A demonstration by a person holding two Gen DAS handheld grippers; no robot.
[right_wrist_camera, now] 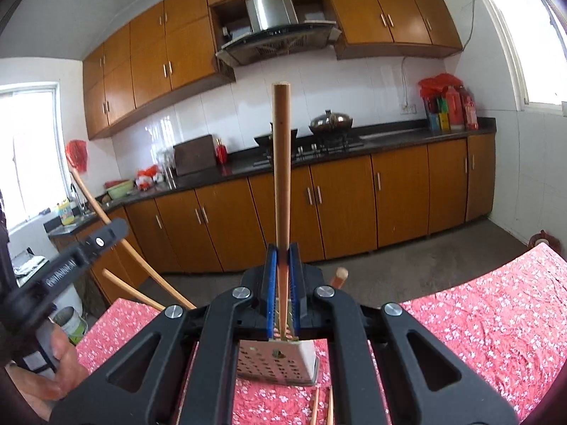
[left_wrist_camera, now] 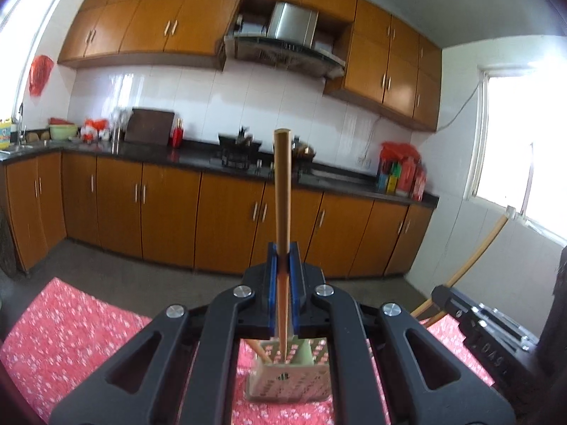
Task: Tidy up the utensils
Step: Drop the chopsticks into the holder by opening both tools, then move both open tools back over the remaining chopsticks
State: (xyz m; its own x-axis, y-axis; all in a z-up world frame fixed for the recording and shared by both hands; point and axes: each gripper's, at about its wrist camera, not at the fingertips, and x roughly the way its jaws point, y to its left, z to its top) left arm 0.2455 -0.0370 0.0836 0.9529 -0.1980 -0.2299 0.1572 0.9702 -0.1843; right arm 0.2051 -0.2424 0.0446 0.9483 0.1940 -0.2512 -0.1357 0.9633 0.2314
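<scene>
With both chopsticks clamped upright, we hover over the holder.
Left gripper jaws shut on chopstick, right gripper likewise on its chopstick; tips aimed at perforated holder on the desk.

The holder is half hidden behind the linkage; loose chopsticks run off the bottom edge.

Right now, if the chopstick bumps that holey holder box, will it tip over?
Probably it could. The perforated holder looks like thin, light plastic and stands taller than it is wide on a soft red cloth. The chopstick in the right hand-held gripper looks stiff, so it would push, not bend.
</scene>
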